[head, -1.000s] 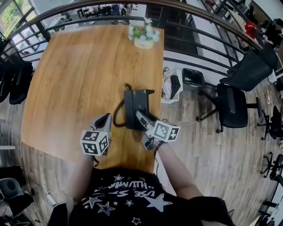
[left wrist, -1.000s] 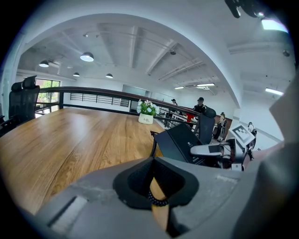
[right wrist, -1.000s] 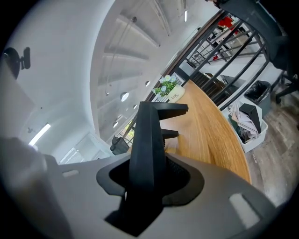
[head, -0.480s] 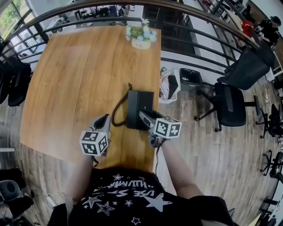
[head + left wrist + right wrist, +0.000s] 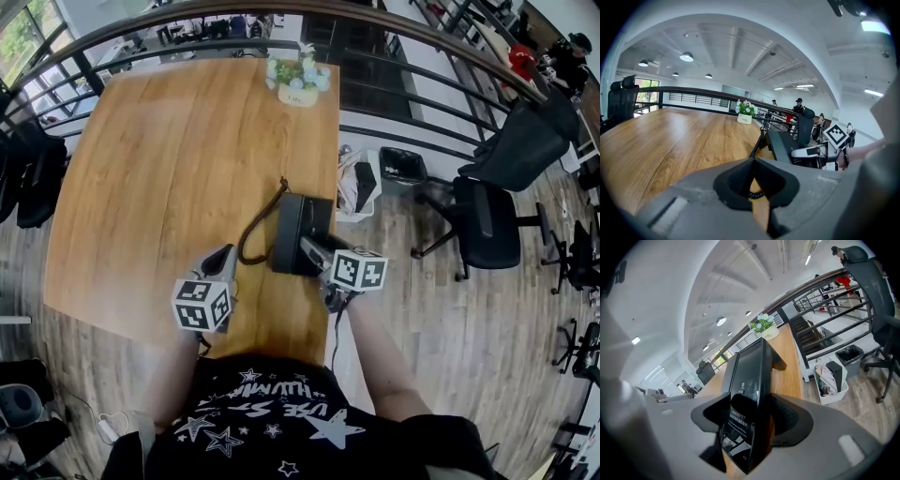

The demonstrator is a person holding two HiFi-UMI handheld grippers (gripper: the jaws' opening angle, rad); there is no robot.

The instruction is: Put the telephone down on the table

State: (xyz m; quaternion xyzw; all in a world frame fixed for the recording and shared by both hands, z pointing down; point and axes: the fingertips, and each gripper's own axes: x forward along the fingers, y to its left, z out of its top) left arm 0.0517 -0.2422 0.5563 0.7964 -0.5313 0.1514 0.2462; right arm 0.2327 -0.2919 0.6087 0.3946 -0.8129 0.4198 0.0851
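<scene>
The black telephone (image 5: pixel 302 234) lies on the wooden table (image 5: pixel 169 159) near its right edge, its coiled cord (image 5: pixel 251 239) curving off to the left. My right gripper (image 5: pixel 311 249) reaches over the phone's near end. In the right gripper view the telephone (image 5: pixel 750 380) stands between the jaws of the right gripper (image 5: pixel 749 416), which are opening; a strip of table shows between the phone and the right pad. My left gripper (image 5: pixel 223 255) hovers left of the phone, shut and empty. In the left gripper view the left gripper (image 5: pixel 753 160) points past the cord (image 5: pixel 757 143).
A flower pot (image 5: pixel 298 80) stands at the table's far edge. The table's right edge runs just beside the phone, with a railing (image 5: pixel 422 94) beyond it. On the floor to the right are a white bin (image 5: pixel 361 187) and an office chair (image 5: pixel 492 220).
The right gripper's jaws have spread wider around the telephone, and that hand has sunk a little and rolled. The telephone has turned slightly. The left gripper has stayed put.
</scene>
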